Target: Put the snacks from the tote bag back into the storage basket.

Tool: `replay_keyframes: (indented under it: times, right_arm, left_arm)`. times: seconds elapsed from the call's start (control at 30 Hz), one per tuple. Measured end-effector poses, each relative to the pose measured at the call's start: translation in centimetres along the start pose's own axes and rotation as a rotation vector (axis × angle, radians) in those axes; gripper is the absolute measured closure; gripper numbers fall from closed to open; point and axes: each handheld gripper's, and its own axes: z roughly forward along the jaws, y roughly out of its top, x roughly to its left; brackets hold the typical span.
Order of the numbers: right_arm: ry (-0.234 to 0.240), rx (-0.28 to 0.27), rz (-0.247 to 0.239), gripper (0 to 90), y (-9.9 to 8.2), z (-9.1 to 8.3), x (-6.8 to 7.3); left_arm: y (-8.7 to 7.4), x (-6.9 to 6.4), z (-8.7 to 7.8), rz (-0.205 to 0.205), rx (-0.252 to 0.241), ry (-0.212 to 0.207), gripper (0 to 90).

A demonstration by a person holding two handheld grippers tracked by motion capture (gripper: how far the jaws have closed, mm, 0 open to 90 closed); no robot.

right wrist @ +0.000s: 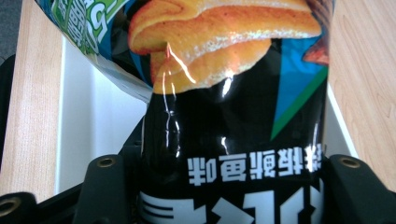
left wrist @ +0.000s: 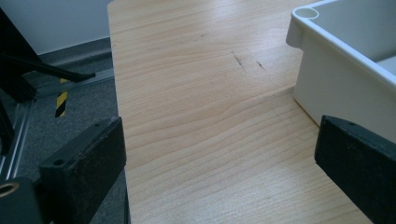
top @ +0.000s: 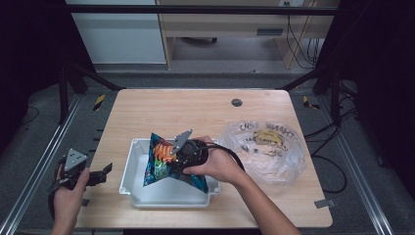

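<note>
A black and blue chip bag (top: 164, 164) with orange chips printed on it hangs tilted over the white tray (top: 128, 169) at the table's front middle. My right gripper (top: 180, 159) is shut on the bag; in the right gripper view the bag (right wrist: 233, 121) sits squeezed between both jaws, with the tray's white floor (right wrist: 100, 112) below it. My left gripper (top: 100, 174) is held at the table's front left edge, left of the tray. Its jaws stand wide apart over bare wood, with the tray's corner (left wrist: 317, 42) at the right. Nothing is between them.
A crumpled clear plastic bag (top: 264, 147) with yellow print and something yellow inside lies right of the tray. A dark round grommet (top: 237, 102) is set in the far tabletop. Dark frame bars and rails flank the table.
</note>
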Motion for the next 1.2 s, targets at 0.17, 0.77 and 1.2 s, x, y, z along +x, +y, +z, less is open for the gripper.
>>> replay_keyframes:
  times: [0.17,0.77,1.2]
  right_arm:
    - [0.008,0.011,0.002,41.1,0.0,0.3,0.1]
    - [0.027,0.043,-0.018,40.9,0.0,1.6,0.4]
    - [0.034,0.079,-0.028,40.7,0.1,2.6,0.4]
  left_arm:
    - [0.0,0.0,0.0,0.002,0.001,0.0,2.0]
    - [0.0,0.0,0.0,0.0,0.0,-0.001,2.0]
    - [0.0,0.1,0.0,-0.005,-0.004,0.001,2.0]
